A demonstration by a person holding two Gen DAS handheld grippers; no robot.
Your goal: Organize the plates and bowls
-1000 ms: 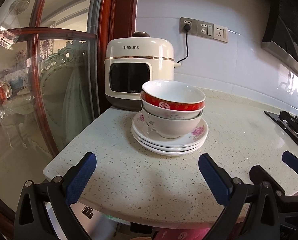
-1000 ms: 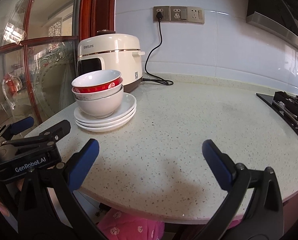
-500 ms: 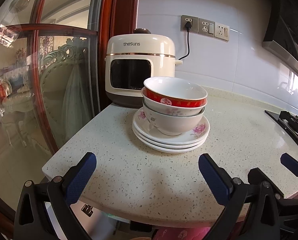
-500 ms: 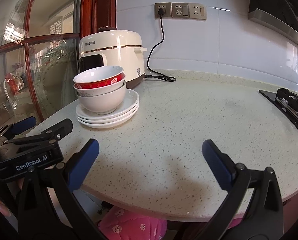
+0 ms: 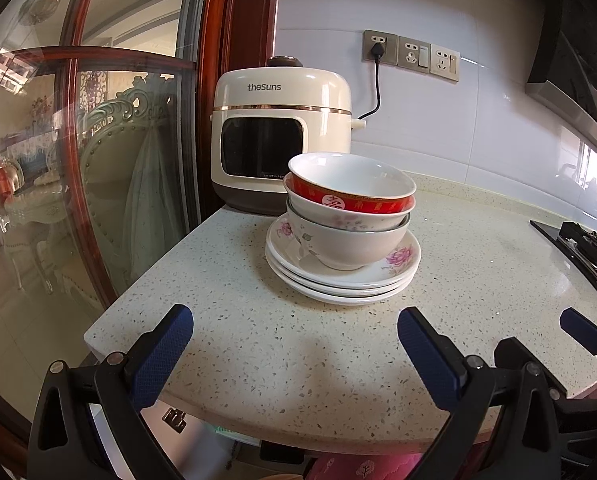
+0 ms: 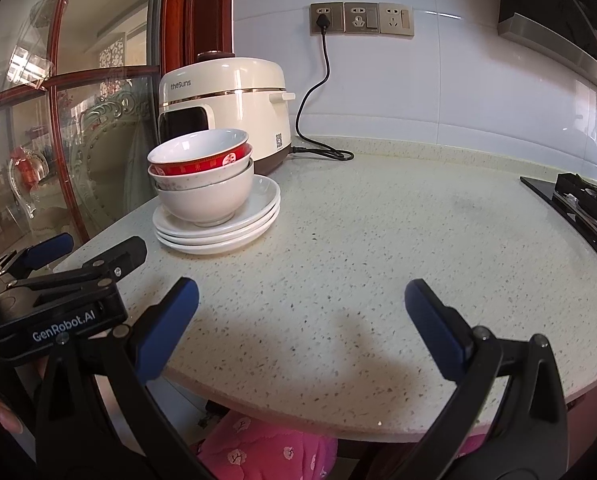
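Three nested bowls point(image 5: 348, 216) sit on a stack of three floral plates point(image 5: 398, 268) on the speckled counter; the top bowl point(image 5: 350, 196) has a red band. The stack also shows in the right wrist view point(image 6: 202, 188), at the counter's left. My left gripper point(image 5: 294, 344) is open and empty, in front of the stack and short of it. My right gripper point(image 6: 302, 320) is open and empty over the counter's front edge, to the right of the stack. The left gripper point(image 6: 64, 268) shows at the left of the right wrist view.
A cream rice cooker point(image 5: 282, 140) stands behind the stack, plugged into a wall socket point(image 5: 378, 46). A glass door with a wooden frame point(image 5: 214, 80) borders the counter's left side. A gas hob point(image 5: 586, 248) lies at the right. The cooker's cable point(image 6: 322, 148) trails on the counter.
Both grippers have moved forward, closer to the stack of bowls and plates. Both stay open.
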